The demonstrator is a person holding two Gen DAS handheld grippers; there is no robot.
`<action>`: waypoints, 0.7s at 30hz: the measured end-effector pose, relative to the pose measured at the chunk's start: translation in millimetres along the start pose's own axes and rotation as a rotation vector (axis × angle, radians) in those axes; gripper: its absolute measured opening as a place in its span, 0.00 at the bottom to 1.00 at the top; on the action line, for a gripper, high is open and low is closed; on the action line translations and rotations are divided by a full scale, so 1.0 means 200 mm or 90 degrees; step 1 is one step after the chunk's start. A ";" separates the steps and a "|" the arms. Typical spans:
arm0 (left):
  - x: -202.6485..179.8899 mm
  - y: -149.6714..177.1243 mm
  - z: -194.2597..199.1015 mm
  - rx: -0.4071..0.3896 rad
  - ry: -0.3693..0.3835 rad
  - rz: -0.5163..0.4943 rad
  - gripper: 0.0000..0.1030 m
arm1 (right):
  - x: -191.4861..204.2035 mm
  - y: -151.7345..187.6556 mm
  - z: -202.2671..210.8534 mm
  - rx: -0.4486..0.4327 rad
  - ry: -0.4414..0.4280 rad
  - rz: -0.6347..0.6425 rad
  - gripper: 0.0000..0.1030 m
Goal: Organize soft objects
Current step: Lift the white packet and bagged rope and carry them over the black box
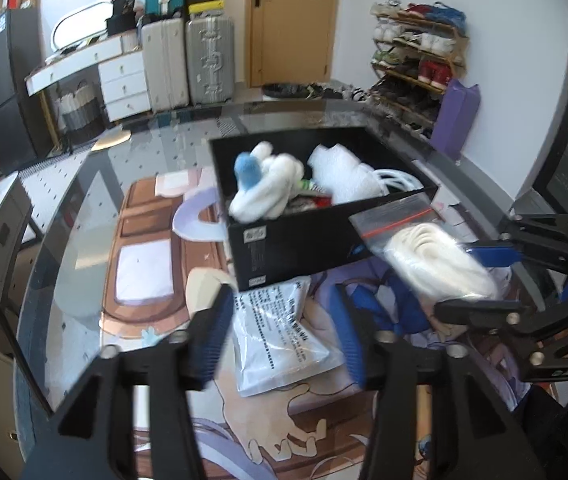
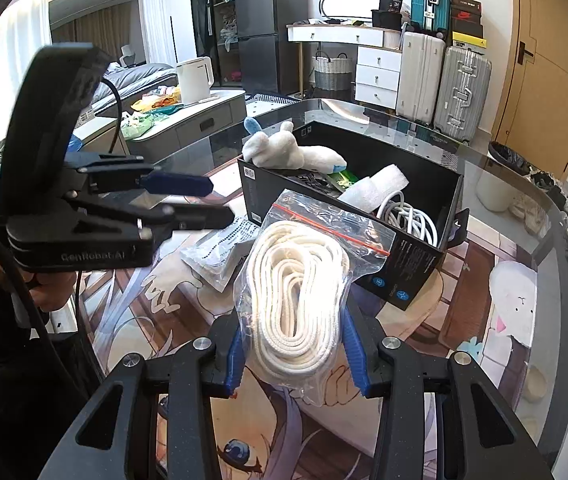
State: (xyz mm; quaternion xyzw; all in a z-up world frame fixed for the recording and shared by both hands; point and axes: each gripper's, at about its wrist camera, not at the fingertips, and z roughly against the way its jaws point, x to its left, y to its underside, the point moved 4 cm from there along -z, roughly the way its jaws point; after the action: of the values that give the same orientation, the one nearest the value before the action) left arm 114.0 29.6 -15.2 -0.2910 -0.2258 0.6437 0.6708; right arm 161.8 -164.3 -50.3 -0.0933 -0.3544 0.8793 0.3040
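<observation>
My right gripper (image 2: 294,344) is shut on a clear zip bag of coiled white rope (image 2: 304,280) and holds it above the table, just in front of a black box (image 2: 412,264). In the left wrist view the bag (image 1: 432,252) hangs by the box's near right corner (image 1: 296,244). The box holds a white plush toy with a blue tip (image 1: 268,184), white foam wrap (image 1: 344,176) and a white cable (image 2: 408,216). My left gripper (image 1: 284,328) is open and empty above a flat white printed packet (image 1: 280,340) lying on the table in front of the box.
The glass table (image 1: 84,216) carries an anime-print mat (image 1: 144,248). Suitcases (image 1: 188,64), a white drawer unit (image 1: 124,80), a door and a shoe rack (image 1: 416,60) stand behind the table. A white kettle (image 2: 194,80) sits on a side counter.
</observation>
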 end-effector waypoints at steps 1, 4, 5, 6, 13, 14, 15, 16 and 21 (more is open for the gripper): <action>0.01 0.01 -0.03 0.010 -0.001 0.010 0.62 | -0.01 0.00 0.00 0.000 0.000 0.000 0.41; 0.03 0.05 -0.11 0.047 -0.011 0.022 0.63 | -0.01 0.01 0.01 0.000 -0.001 0.000 0.41; 0.04 0.06 -0.13 0.055 -0.015 0.026 0.63 | -0.01 0.00 0.01 0.000 -0.001 0.000 0.41; 0.04 0.08 -0.16 0.066 -0.019 0.029 0.63 | -0.01 0.00 0.01 0.001 -0.002 0.001 0.41; 0.02 0.12 -0.22 0.066 -0.047 0.015 0.53 | -0.01 0.00 0.00 0.004 -0.004 0.001 0.41; 0.01 0.12 -0.22 0.061 -0.053 0.005 0.49 | -0.01 0.00 0.00 0.005 -0.004 0.002 0.41; 0.00 0.11 -0.22 0.062 -0.048 0.003 0.44 | -0.01 0.00 -0.01 0.005 -0.004 0.003 0.41; 0.00 0.11 -0.21 0.062 -0.044 0.003 0.39 | -0.01 0.00 -0.01 0.005 -0.004 0.003 0.41; 0.01 0.09 -0.18 0.049 -0.018 0.008 0.31 | -0.01 0.00 0.00 0.003 -0.005 0.004 0.41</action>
State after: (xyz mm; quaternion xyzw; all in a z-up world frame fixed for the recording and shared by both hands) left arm 125.4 27.1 -54.0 -0.2573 -0.2089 0.6600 0.6742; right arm 163.6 -165.6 -51.3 -0.0900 -0.3533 0.8815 0.3002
